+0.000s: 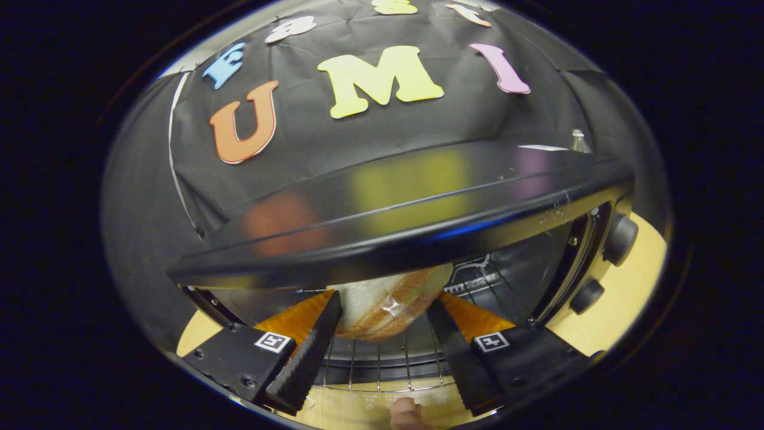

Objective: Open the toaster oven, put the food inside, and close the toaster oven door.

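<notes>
Our gripper (382, 334) has two black fingers (307, 352) with toothed inner faces, orange wedges at eleven and one o'clock, square markers and screws on the bases.

The toaster oven (412, 197) stands on the desk (632, 298) at twelve o'clock from the gripper (382, 325), with the booth wall behind it. Its wire rack (382, 364) lies inside, just ahead of the jaws and below the food. The wrapped food (388, 301) sits between the two fingers (310, 346), both of which touch it, and reaches into the oven's mouth under the top edge. Two knobs (621, 239) sit on the oven's front at three o'clock, one above the other. A fingertip (407, 415) shows at six o'clock, near the rack's front edge, between the jaws.
</notes>
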The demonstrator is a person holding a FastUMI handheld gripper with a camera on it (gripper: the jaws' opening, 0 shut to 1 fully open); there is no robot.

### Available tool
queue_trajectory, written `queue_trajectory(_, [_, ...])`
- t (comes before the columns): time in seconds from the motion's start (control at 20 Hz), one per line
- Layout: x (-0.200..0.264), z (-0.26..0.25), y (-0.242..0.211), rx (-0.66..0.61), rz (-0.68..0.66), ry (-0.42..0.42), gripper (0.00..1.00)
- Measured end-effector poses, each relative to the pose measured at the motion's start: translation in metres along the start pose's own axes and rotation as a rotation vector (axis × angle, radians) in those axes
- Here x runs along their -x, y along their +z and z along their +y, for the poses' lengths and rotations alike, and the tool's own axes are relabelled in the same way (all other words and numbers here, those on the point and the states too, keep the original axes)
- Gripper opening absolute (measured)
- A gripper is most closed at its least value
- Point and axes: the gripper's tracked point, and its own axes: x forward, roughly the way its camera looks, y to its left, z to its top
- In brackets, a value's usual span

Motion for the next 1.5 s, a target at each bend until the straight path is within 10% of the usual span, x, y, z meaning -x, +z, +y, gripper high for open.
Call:
queue_trajectory(0.4, [0.009, -0.001, 0.009, -0.163, 0.005, 0.113, 0.99])
queue_trajectory(0.95, [0.023, 0.005, -0.012, 0.283, -0.002, 0.155, 1.00])
queue_trajectory(1.5, [0.059, -0.020, -0.059, 0.343, 0.268, 0.018, 1.00])
